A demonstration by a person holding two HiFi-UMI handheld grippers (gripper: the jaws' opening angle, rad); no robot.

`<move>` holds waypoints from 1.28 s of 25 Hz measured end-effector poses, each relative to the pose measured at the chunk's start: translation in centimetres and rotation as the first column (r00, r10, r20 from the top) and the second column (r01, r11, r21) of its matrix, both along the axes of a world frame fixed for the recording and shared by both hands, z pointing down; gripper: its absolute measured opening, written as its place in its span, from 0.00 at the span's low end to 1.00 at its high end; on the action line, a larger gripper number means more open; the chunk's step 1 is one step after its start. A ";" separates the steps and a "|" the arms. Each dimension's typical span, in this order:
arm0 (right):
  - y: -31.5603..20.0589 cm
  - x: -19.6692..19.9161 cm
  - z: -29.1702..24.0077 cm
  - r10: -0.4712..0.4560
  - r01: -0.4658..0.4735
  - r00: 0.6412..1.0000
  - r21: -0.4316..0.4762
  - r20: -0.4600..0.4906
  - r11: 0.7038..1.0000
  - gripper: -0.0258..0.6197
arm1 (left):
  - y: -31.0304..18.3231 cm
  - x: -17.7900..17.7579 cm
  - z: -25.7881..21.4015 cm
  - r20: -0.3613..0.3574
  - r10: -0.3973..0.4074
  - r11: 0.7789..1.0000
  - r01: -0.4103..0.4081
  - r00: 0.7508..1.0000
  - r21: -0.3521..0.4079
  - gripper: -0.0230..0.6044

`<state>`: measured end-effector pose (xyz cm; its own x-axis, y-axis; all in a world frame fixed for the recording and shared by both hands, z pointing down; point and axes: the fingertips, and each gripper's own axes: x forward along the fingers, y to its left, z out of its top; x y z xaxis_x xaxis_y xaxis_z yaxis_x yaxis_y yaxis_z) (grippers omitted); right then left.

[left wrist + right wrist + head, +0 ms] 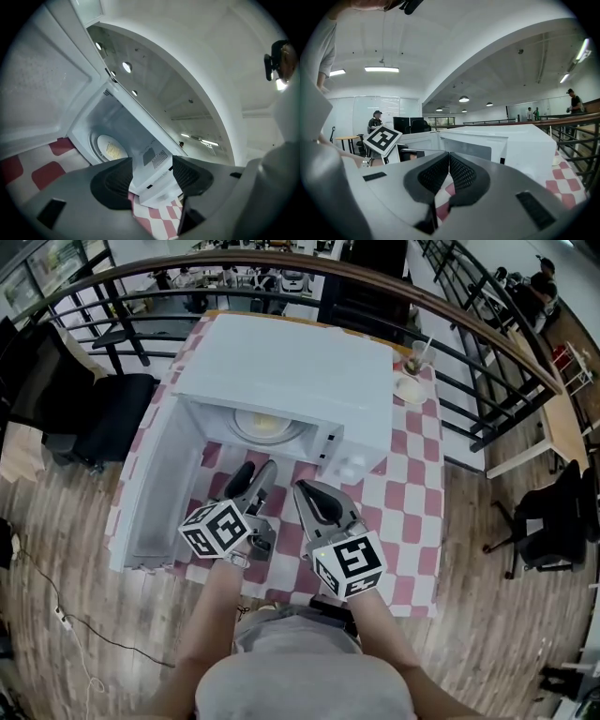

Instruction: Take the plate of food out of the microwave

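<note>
With our left gripper (253, 475) wide open and right gripper (310, 490) shut empty, we'd pinch the near rim of the slippery-looking, breakable plate (265, 426).

Ahead of the left gripper (152, 164), the microwave (126, 124) looked smooth, matt white; the tablecloth (159, 218) below it was checked cloth. The gripper's pads (112, 180) were matt black, finely ribbed.

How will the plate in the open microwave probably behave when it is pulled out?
The plate looks rigid and shallow, so it should probably slide out flat. Its smooth rim may slip when gripped. The food sits uncovered on it, so tilting could spill it.
</note>
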<state>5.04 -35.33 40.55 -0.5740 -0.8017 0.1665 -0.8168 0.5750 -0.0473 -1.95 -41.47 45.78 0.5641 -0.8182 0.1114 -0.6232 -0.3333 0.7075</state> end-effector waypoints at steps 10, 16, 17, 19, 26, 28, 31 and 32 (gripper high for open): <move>-2.8 0.2 3.0 -0.009 0.008 1.000 -0.050 -0.007 0.999 0.08 | -3.5 0.0 4.2 -0.104 -0.098 0.987 0.084 0.990 -0.134 0.45; -4.3 -0.2 4.2 -0.012 0.011 1.000 -0.066 -0.016 0.998 0.08 | -5.0 -0.5 7.2 -0.164 -0.166 0.966 0.127 0.972 -0.226 0.45; -4.5 -0.2 4.4 -0.011 0.010 1.000 -0.069 -0.016 0.998 0.08 | -5.3 -0.5 7.6 -0.171 -0.173 0.962 0.130 0.970 -0.239 0.45; -4.8 -0.1 4.7 -0.010 0.008 1.000 -0.077 -0.015 0.997 0.08 | -5.8 -0.7 8.4 -0.185 -0.190 0.954 0.137 0.964 -0.267 0.45; -5.5 -0.3 5.9 -0.018 0.015 1.000 -0.113 -0.024 0.994 0.08 | -7.4 -1.5 11.5 -0.259 -0.287 0.904 0.171 0.922 -0.392 0.45; -5.7 -0.4 6.3 -0.018 0.015 1.000 -0.122 -0.022 0.992 0.08 | -7.7 -1.6 12.2 -0.273 -0.305 0.892 0.174 0.912 -0.417 0.45; -6.3 -0.3 6.7 -0.014 0.012 1.000 -0.129 -0.020 0.992 0.08 | -8.3 -1.8 13.2 -0.299 -0.338 0.873 0.179 0.893 -0.453 0.45; -6.4 -0.2 6.8 -0.012 0.010 1.000 -0.132 -0.020 0.991 0.08 | -8.6 -1.9 13.4 -0.306 -0.348 0.868 0.181 0.886 -0.462 0.45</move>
<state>4.80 -41.74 47.39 -0.5780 -0.7657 0.2821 -0.8120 0.5739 -0.1061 -3.83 -50.02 59.20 0.3989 -0.8671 0.2982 -0.3111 0.1780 0.9336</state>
